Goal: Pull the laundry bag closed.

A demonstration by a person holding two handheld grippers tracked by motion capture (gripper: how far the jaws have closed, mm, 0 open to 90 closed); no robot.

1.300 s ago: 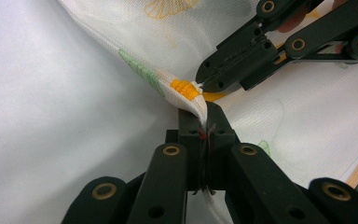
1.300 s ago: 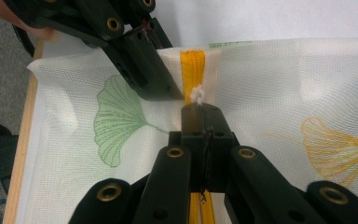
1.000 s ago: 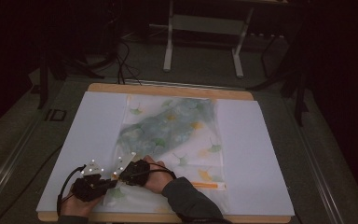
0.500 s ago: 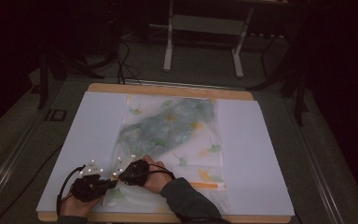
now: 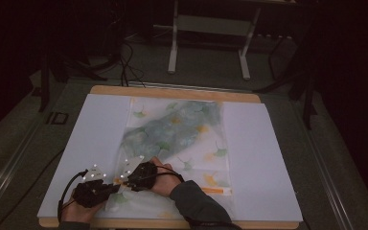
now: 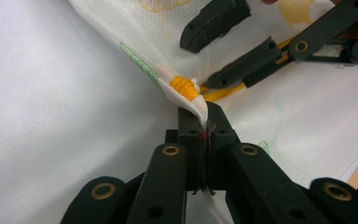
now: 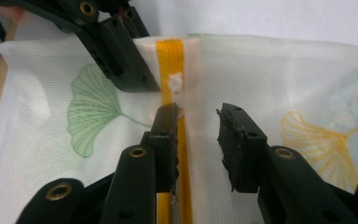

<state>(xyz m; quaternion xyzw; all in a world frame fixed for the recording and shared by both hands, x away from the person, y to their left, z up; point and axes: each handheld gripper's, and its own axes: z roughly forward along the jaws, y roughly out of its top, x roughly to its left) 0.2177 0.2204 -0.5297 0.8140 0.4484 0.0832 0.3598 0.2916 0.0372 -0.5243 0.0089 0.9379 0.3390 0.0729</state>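
Note:
A white mesh bag printed with ginkgo leaves lies flat on the table, with greenish cloth inside it. An orange zipper with a white pull runs along its near edge. My left gripper is shut on the bag's corner fabric, right beside the zipper's orange end. In the high view it sits at the bag's near left corner. My right gripper stands open over the zipper. Its jaws have just been opening, and the zipper tape lies between them with neither pad pressing on it.
A white sheet covers the wooden table. Metal stand legs and cables sit on the floor beyond the far edge. The person's dark sleeve reaches in from the near side.

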